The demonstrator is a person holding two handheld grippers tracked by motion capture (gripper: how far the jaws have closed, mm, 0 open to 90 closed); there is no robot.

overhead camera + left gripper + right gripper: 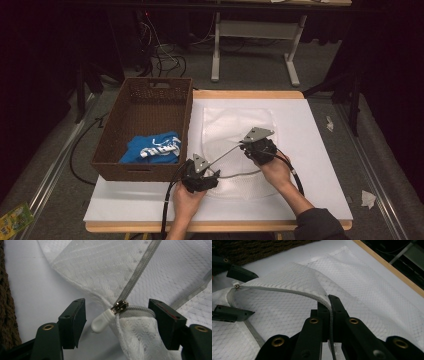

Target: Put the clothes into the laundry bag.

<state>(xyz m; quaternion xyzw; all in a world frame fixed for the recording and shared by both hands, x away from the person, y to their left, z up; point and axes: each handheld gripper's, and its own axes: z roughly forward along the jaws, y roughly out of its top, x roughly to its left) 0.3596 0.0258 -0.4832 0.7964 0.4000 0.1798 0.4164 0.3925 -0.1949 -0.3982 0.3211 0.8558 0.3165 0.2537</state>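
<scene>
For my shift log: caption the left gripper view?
Open left tongs flank the white zipper pull of a mesh laundry bag.

The high view looks forward and down from above the person's side, taking in the whole worktop [310, 200]. Each gripper view rides low and close, looking along its own jaws. All three share the white mesh laundry bag [235, 125] [100, 272] [287, 312] and its zipper slider [119, 307] [236, 285].

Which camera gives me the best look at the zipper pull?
The left gripper view: the white zipper pull sits close up between the open jaws. The right gripper view shows it small and far off; from the high view I cannot make it out.
</scene>
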